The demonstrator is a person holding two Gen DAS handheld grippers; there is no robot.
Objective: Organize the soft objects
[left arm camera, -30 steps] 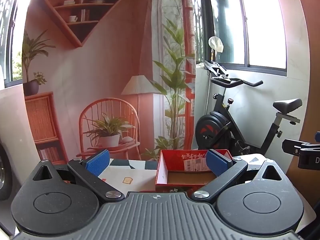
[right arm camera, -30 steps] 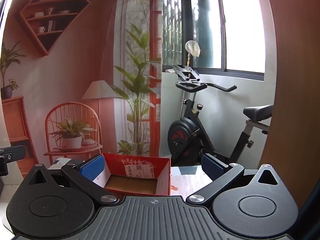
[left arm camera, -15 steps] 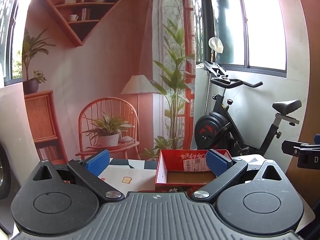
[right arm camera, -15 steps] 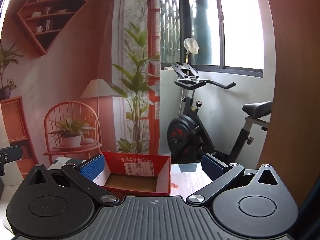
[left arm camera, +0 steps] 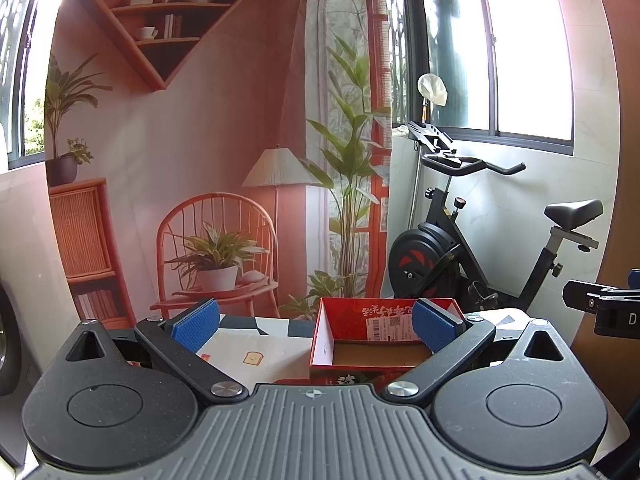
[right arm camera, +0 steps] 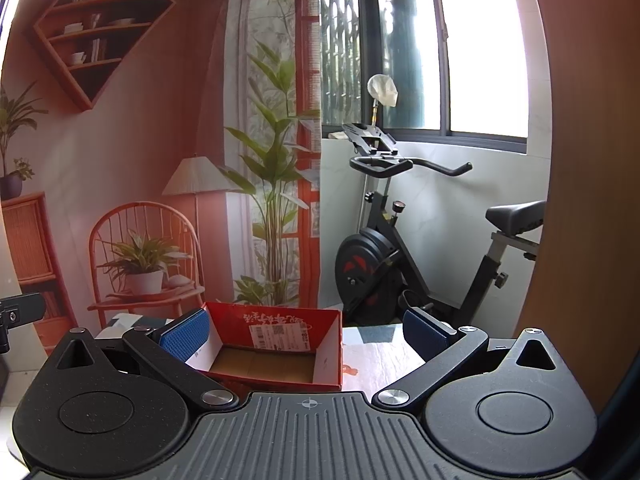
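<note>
An open red cardboard box with a white shipping label inside stands on the table; its brown floor is bare. In the right wrist view the same box sits left of centre. My left gripper is open, held above the table with its right blue pad over the box's right side. My right gripper is also open, its left pad in front of the box's left wall. Neither holds anything. No soft objects show in either view.
The table wears a patterned cloth with a small toast print. Behind it hang a printed room backdrop and stands an exercise bike under the window. The other gripper's edge shows at the right of the left wrist view.
Both views have shifted only slightly; the grippers stay open and the box has not moved.
</note>
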